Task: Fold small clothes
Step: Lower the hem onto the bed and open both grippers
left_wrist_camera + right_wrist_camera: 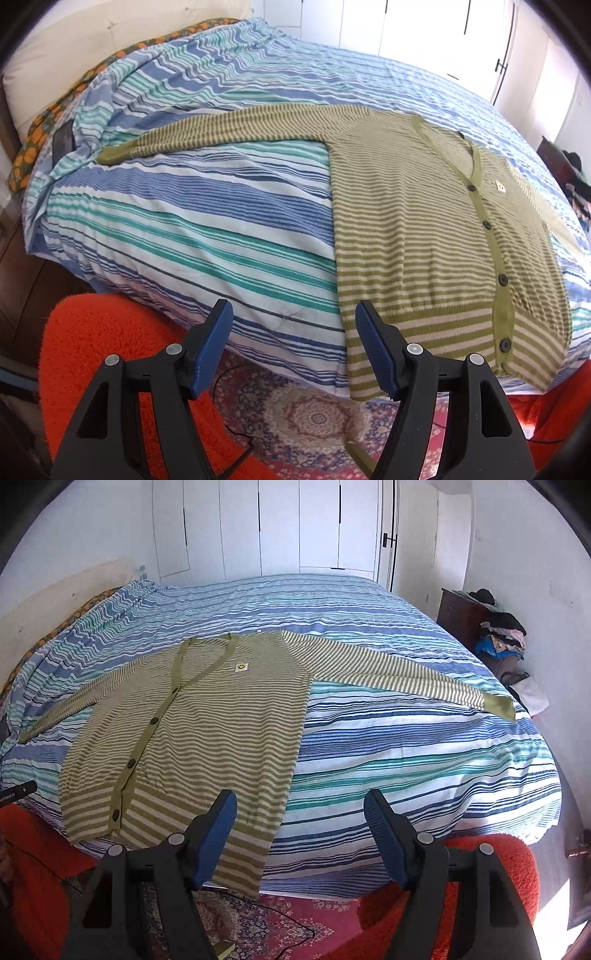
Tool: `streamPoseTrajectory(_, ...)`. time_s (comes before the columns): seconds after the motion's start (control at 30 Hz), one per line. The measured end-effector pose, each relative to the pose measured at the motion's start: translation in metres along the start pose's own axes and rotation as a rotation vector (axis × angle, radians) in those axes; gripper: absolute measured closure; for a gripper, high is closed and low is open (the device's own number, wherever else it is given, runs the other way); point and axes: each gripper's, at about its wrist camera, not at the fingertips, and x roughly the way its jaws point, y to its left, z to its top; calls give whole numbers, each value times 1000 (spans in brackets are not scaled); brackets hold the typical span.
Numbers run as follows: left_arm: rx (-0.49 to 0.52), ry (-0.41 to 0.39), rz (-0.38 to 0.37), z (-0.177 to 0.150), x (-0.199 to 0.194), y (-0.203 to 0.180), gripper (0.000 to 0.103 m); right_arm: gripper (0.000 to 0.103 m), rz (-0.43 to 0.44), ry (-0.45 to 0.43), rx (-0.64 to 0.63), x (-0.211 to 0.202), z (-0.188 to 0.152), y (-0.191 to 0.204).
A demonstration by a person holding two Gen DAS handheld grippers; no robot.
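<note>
Clearly early stage: cardigan (424,236) lies flat and fully spread on the striped duvet (184,229), front up, buttoned, no fold made yet. Going left to right across the bed as the left wrist view shows it: orange patterned fabric (29,155) at the far left edge by the headboard, then the left sleeve (229,129) stretched straight out, its plain green cuff (114,153) near a dark flat object, unclear what, tucked by the duvet edge. Next the body of the cardigan, green placket with 5 dark buttons visible running down, hem hanging slightly over the near edge of the bed. Small smiley patch (241,667) on the chest. Further right, seen from the right wrist view, the right sleeve (399,672) also extended full length, cuff near the right side of the bed. Beyond that, a dark cabinet (458,616) with a heap of clothes against the wall. Left gripper (293,314) hangs above the near bed edge just off the cardigan's left hem corner, jaws standing well apart, nothing between them. Right gripper (299,805) hangs above the right hem corner, jaws likewise wide, empty. Neither touches the cloth. Orange shaggy rug (110,350) and patterned carpet (314,417) below. Judgement: laying-out looks done, garment smooth and square. Left to do: both sleeves in across the body, sides in, then hem up toward the collar. All folding remains.
</note>
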Motion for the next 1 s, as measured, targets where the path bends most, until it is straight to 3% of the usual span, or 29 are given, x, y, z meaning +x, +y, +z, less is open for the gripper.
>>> streamPoseTrajectory(0.5, -36, -34, -13, 0, -7, 9, 28, 32, 3, -4, -20, -1, -1, 5)
streamPoseTrajectory(1.0, 3, 2, 19, -1, 3, -4, 25, 32, 4, 1, 3, 2, -1, -2)
